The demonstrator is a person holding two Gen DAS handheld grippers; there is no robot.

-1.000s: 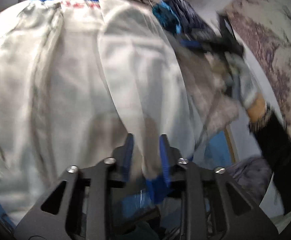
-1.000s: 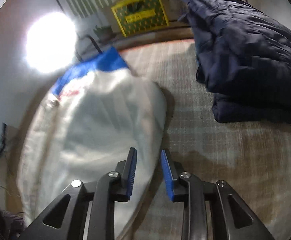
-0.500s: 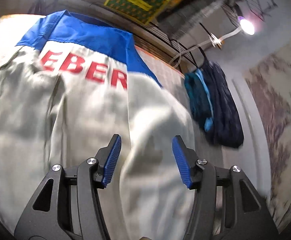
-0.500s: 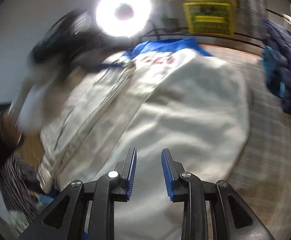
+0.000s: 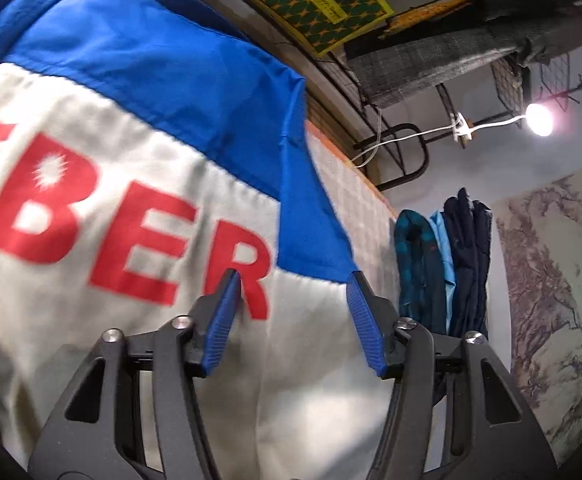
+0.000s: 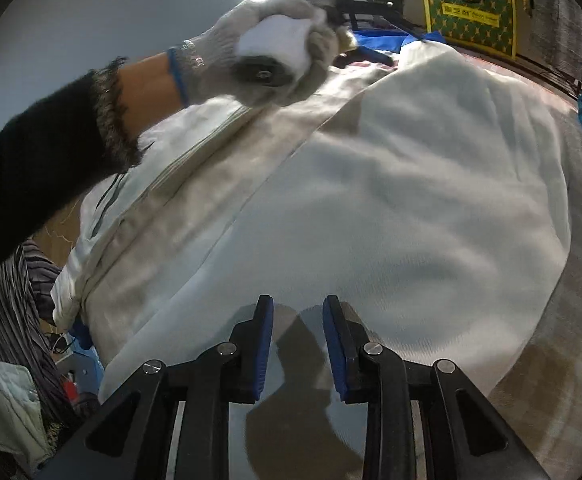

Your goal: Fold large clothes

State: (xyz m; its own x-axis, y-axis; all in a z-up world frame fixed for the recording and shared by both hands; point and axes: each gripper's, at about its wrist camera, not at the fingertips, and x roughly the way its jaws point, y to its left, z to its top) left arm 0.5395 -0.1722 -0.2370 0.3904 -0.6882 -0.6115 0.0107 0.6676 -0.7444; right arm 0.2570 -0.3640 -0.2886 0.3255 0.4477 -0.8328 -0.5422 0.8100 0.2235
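Jacket point(image 5: 103, 240) lies spread just beyond both parted, empty claws, left point(image 5: 293, 318) and right point(image 6: 297, 344).

The red lettering point(image 5: 123, 232) on the white garment point(image 5: 91, 320) runs off the left edge, its first letters unreadable.

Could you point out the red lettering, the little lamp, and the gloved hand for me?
red lettering point(image 5: 131, 240), left wrist view, on the letter B
lamp point(image 5: 538, 120), left wrist view, on the glowing bulb
gloved hand point(image 6: 251, 52), right wrist view, on the back of the glove
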